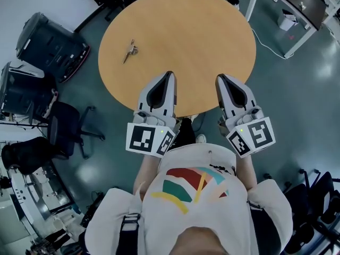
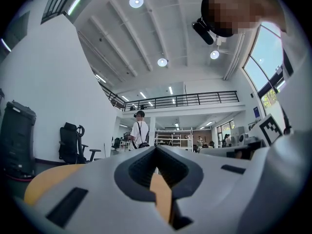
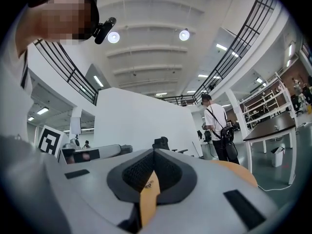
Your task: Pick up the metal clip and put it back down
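Observation:
A small metal clip (image 1: 130, 50) lies on the left part of the round wooden table (image 1: 191, 31), with neither gripper near it. My left gripper (image 1: 170, 74) and right gripper (image 1: 219, 77) hover side by side over the table's near edge, pointing forward. Both have their jaws together with nothing held. In the right gripper view the clip (image 3: 148, 184) shows as a tiny speck on the strip of tabletop below the right gripper (image 3: 154, 151). In the left gripper view the left gripper (image 2: 156, 149) has only bare wood beneath it.
Black equipment cases (image 1: 50, 44) and a black office chair (image 1: 66, 129) stand on the floor left of the table. A white-framed desk (image 1: 289, 4) is at the far right. A person with a backpack (image 3: 217, 126) stands some way off.

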{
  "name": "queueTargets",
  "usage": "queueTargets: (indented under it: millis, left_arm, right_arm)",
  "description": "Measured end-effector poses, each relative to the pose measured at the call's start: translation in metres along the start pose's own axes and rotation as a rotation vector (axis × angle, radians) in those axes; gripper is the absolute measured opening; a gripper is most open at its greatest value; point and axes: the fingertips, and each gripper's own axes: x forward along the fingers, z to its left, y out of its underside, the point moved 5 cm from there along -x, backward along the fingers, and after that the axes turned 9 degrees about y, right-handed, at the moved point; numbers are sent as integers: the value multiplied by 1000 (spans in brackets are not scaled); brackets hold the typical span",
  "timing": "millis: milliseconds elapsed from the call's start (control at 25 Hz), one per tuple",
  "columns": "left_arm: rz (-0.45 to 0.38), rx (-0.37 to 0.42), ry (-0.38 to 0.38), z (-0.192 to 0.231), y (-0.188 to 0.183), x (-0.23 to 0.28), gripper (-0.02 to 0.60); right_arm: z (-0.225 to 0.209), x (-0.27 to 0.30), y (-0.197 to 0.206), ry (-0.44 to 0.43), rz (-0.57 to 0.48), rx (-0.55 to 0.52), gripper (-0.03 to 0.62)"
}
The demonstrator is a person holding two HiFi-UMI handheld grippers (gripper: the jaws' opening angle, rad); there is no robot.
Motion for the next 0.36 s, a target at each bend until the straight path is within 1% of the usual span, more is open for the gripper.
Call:
queueTargets:
  millis: [120, 360]
  left_arm:
    - [3, -7, 0, -3, 2, -5, 44]
    - [-5, -7, 4, -10, 3, -5, 43]
  right_arm:
    - [4, -7, -1, 1, 1, -8, 15]
    - [-4, -16, -1, 27, 4, -29, 15]
